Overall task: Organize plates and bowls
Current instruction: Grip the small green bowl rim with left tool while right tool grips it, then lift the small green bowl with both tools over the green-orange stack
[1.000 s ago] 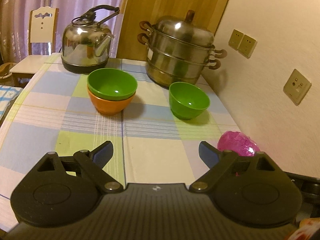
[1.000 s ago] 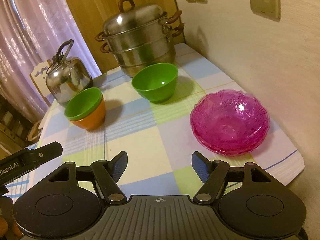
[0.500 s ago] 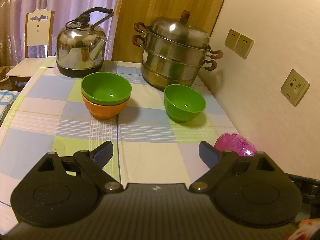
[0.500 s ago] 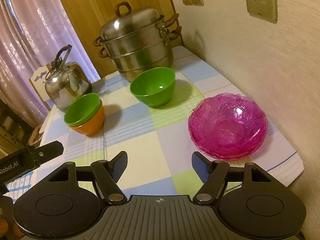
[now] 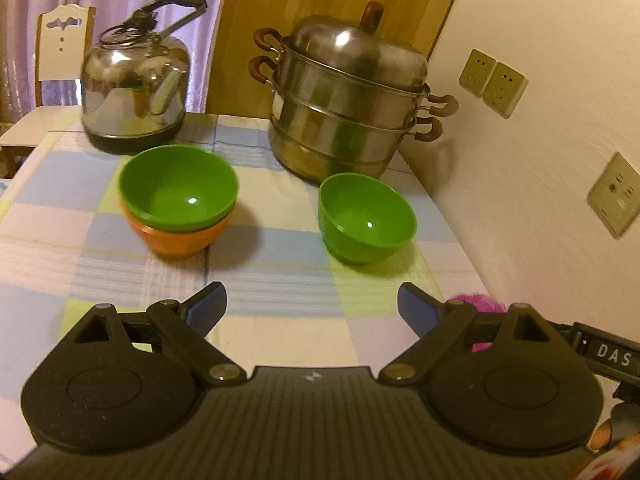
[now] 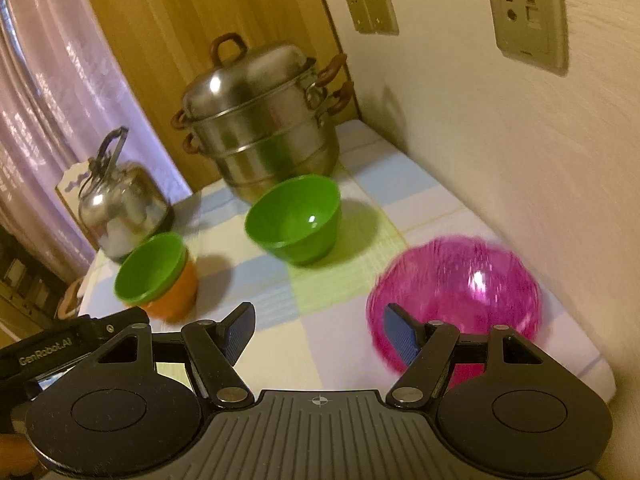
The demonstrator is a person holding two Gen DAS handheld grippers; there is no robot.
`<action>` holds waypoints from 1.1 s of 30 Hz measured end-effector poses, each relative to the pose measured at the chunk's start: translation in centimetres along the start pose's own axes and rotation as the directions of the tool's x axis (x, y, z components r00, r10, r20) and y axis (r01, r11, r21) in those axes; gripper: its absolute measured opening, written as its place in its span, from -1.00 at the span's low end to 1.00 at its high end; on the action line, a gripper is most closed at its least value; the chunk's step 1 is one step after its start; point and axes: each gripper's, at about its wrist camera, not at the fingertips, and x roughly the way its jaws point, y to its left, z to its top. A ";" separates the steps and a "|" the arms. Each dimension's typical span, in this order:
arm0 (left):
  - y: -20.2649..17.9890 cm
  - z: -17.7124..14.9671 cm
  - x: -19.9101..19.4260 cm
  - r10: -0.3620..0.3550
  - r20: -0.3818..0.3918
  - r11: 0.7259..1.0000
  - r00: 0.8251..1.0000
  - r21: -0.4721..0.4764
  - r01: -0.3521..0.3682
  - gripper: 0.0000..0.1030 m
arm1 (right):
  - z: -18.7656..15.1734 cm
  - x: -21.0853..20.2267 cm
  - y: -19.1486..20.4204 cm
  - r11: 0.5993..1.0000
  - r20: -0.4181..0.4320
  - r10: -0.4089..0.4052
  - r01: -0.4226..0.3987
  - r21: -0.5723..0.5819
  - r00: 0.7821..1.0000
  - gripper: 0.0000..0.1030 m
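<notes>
Table [image 5: 280, 208] covered by pastel checked cloth [image 6: 332, 344], right edge against wall. Far end: steel kettle [image 5: 134, 92] left, stacked steamer pot [image 5: 344, 100] right. Mid: orange bowl [image 5: 176, 238] (green bowl [image 5: 178, 188] nested inside), lone green bowl [image 6: 294, 218] apart to right. Near right: pink glass bowl [image 6: 456, 280], blurred.
</notes>
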 end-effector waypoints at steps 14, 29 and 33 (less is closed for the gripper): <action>0.5 5.7 14.3 0.003 -0.027 0.999 1.000 -0.048 -0.004 0.32 | 6.3 12.0 -3.0 0.998 0.030 0.000 -0.002 0.064 1.000 0.27; 0.3 5.6 22.5 -0.024 -0.061 0.999 0.998 -0.024 0.023 -0.40 | 7.0 21.7 -2.9 0.996 -0.041 -0.020 0.023 0.081 0.999 -0.29; 0.4 5.4 23.3 -0.027 -0.059 0.999 0.998 -0.030 0.026 -0.55 | 7.1 22.6 -3.0 0.997 -0.049 -0.023 0.027 0.071 0.999 -0.46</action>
